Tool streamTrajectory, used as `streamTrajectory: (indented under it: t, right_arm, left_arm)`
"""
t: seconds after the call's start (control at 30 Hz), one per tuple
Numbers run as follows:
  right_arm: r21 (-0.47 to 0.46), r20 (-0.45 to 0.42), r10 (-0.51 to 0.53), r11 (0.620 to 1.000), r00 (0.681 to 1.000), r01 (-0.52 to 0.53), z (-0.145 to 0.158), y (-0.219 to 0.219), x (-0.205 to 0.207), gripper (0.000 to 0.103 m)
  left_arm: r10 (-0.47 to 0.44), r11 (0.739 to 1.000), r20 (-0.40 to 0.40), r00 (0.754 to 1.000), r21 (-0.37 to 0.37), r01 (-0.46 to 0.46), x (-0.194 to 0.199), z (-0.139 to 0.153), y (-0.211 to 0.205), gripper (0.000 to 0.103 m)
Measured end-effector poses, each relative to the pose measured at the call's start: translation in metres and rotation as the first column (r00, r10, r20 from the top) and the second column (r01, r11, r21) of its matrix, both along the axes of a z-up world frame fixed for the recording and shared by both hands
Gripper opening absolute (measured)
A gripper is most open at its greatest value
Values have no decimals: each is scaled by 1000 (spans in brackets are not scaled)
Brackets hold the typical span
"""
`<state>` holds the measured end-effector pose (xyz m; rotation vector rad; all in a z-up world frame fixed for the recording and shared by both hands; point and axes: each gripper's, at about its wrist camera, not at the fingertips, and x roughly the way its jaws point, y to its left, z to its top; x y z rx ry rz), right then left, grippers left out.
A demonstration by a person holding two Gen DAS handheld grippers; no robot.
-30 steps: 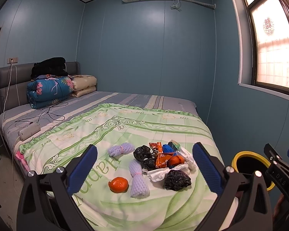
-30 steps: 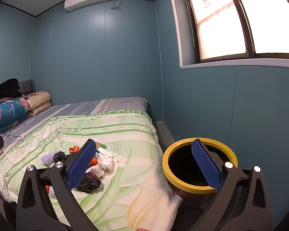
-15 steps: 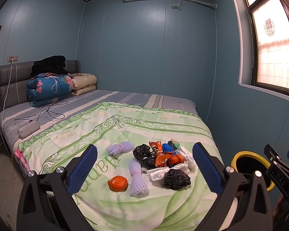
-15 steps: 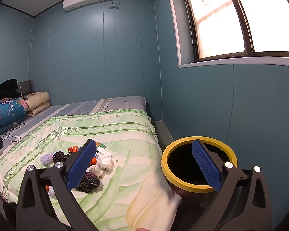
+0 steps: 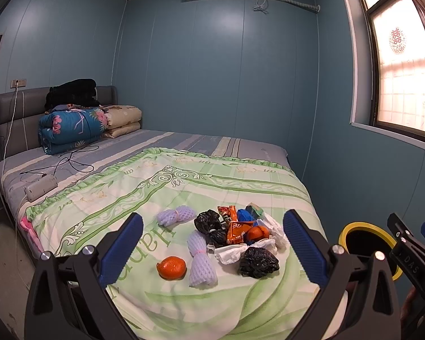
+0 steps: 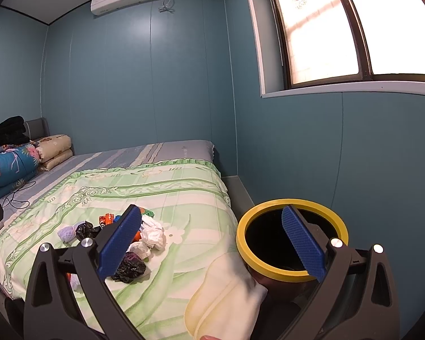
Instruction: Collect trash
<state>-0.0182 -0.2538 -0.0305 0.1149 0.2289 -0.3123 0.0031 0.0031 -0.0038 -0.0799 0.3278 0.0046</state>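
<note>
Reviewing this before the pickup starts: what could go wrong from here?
1. The trash pile is tangled; grabbing the black bag could drag the crumpled tissue along.
2. The tangerine may roll on the soft quilt.
3. The quilt corner touches the yellow-rimmed bin; drops could miss.

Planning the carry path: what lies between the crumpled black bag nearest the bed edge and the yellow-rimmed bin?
In the right wrist view, only bare green quilt separates the black bag from the yellow-rimmed bin; its folded corner drapes against the bin.
</note>
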Motion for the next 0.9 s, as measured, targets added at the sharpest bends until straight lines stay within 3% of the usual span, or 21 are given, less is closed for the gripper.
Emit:
streamTrajectory:
  t: [0.9]
  right_arm:
    - [3, -6, -5, 1000, 1000, 5, -1, -1, 1, 95]
  left_arm:
    - [-1, 1000, -21, 1000, -14, 1, 2, -4, -1, 96]
